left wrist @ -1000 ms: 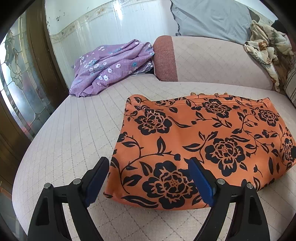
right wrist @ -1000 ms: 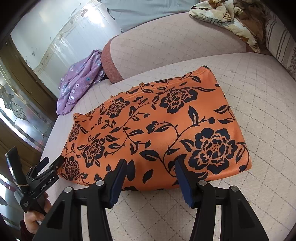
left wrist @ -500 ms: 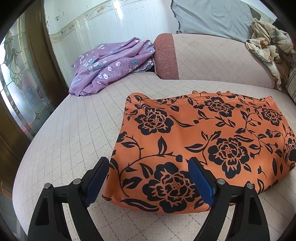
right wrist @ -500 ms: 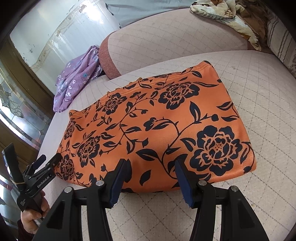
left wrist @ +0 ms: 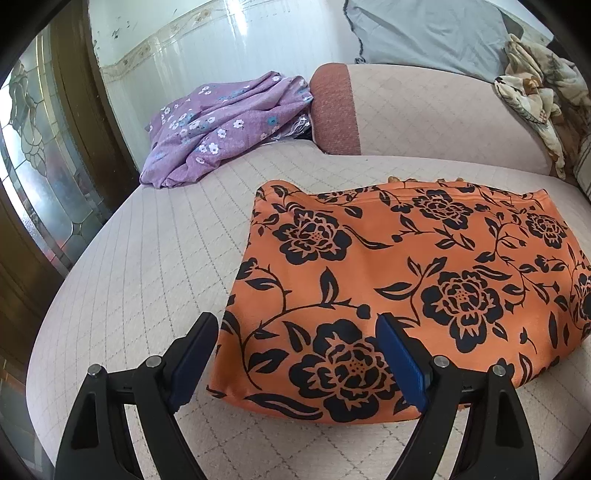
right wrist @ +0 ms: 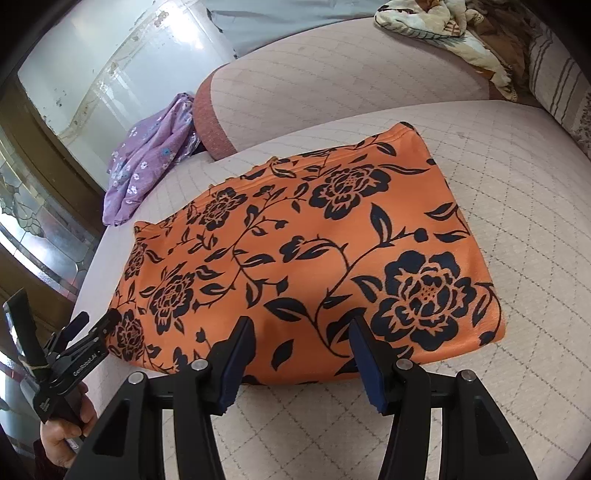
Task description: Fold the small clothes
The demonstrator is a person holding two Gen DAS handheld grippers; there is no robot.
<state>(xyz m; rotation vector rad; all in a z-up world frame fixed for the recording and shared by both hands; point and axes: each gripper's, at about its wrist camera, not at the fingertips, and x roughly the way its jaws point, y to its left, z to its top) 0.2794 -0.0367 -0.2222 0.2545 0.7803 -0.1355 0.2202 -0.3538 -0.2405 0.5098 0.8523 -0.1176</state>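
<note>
An orange cloth with black flowers (left wrist: 399, 280) lies folded flat as a rectangle on the quilted pink sofa seat (left wrist: 147, 280). My left gripper (left wrist: 295, 350) hovers wide open over its near left corner, nothing between the blue pads. In the right wrist view the same orange cloth (right wrist: 314, 251) fills the middle, and my right gripper (right wrist: 301, 354) stands open over its near edge, pads apart and clear of the fabric. The left gripper (right wrist: 88, 332) shows at the far left edge of that view, held by a hand (right wrist: 62, 439).
A crumpled purple flowered garment (left wrist: 225, 122) lies at the back left beside the sofa's red-trimmed back cushion (left wrist: 334, 110). A grey cloth (left wrist: 424, 33) and a patterned blanket (left wrist: 535, 96) drape the backrest. A glazed wooden door (left wrist: 44, 177) stands left.
Both views have drifted only slightly; the orange cloth sits a little lower in the frames. Neither gripper has changed its opening, and the cloth has not been touched.
</note>
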